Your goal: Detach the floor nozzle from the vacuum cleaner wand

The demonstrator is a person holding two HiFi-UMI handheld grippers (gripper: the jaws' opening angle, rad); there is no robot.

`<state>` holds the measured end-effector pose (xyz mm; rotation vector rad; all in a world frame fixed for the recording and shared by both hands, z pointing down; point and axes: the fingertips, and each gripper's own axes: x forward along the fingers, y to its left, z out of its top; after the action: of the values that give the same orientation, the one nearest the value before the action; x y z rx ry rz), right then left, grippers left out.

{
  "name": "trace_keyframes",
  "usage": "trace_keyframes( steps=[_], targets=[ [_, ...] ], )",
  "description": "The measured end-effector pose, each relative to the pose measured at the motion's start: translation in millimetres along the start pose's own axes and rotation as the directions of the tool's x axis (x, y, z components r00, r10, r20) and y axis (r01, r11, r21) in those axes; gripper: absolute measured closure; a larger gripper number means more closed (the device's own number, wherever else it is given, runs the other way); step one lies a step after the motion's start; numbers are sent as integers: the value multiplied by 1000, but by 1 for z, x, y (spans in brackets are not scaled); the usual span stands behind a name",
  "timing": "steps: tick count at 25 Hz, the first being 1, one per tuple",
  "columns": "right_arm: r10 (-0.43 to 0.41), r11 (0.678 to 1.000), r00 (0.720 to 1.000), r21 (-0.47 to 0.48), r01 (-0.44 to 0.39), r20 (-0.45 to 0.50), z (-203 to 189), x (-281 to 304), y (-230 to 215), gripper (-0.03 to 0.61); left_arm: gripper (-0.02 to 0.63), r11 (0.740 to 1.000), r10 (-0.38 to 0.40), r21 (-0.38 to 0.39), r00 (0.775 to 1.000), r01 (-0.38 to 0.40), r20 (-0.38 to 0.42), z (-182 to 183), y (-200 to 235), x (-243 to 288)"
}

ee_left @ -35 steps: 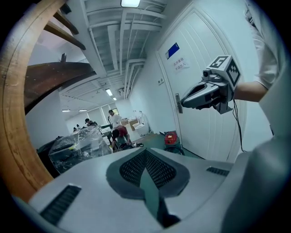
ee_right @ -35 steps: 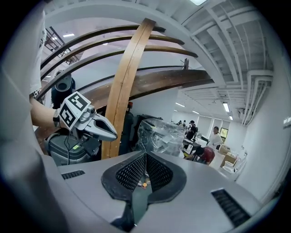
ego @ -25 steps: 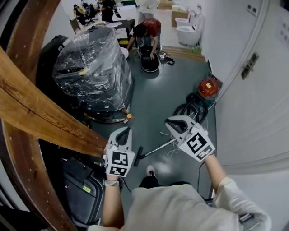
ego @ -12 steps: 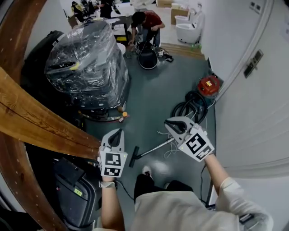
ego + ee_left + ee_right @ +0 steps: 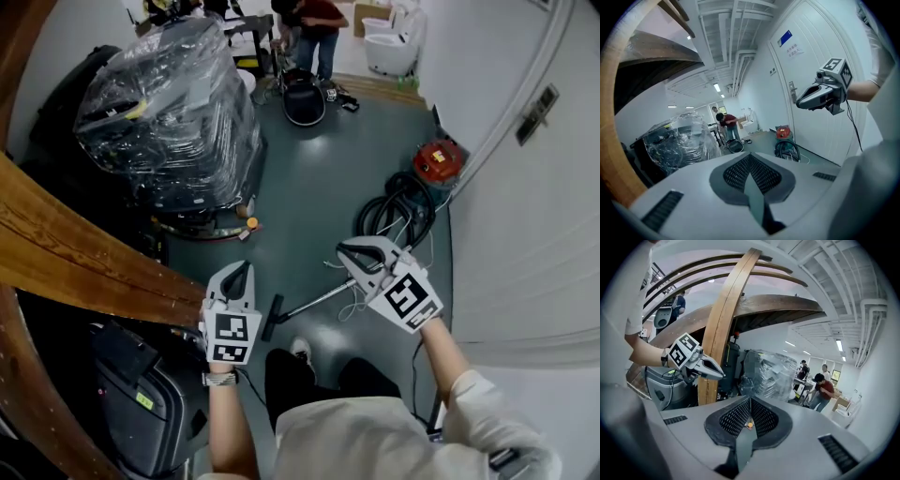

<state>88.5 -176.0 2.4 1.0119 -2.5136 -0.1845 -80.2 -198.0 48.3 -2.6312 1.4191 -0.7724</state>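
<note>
The vacuum wand [image 5: 323,298], a thin metal tube, lies on the grey floor between my two grippers. Its black floor nozzle [image 5: 273,317] is at the lower left end. The wand leads to a coiled black hose [image 5: 392,216] and a red vacuum cleaner [image 5: 437,161] by the wall. My left gripper [image 5: 238,274] hangs just left of the nozzle and above it, jaws shut and empty. My right gripper [image 5: 347,251] hovers over the wand's upper end, also shut with nothing in it. The hose [image 5: 787,151] and the red cleaner [image 5: 783,132] show in the left gripper view past the shut jaws.
A plastic-wrapped pallet load [image 5: 169,122] stands at the left. A curved wooden beam [image 5: 84,253] and a black machine [image 5: 141,394] crowd the lower left. A white door and wall [image 5: 525,216] close the right side. A person [image 5: 309,19] bends over at the far end.
Both grippers have sunk towards the floor, still shut. The left one now sits close beside the nozzle, and the view has tipped further down the corridor.
</note>
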Motion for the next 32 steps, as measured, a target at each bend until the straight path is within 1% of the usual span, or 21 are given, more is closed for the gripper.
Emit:
trace_keyframes(
  steps=[5, 9, 14, 20, 26, 32],
  targets=[
    [-11, 1000, 1000, 15, 11, -6, -35, 20, 0, 548, 615, 999, 3, -35, 1000, -3, 11, -30, -2, 26],
    [-17, 999, 1000, 27, 17, -11, -63, 35, 4, 548, 615, 999, -6, -37, 1000, 6, 5, -57, -6, 44],
    [-10, 999, 1000, 37, 11, -9, -90, 53, 9, 548, 615, 1000, -20, -18, 1000, 20, -5, -83, -9, 61],
    [-12, 999, 1000, 40, 13, -10, -128, 73, 15, 548, 615, 1000, -19, -18, 999, 18, -26, -129, -10, 82],
    [-6, 999, 1000, 33, 7, -27, -177, 90, 23, 548, 615, 1000, -25, -4, 999, 25, -37, -171, -19, 105],
    [1, 1000, 1000, 3, -1, -18, -226, 106, 37, 548, 615, 1000, -18, 8, 999, 18, -28, -222, -35, 128]
  ],
)
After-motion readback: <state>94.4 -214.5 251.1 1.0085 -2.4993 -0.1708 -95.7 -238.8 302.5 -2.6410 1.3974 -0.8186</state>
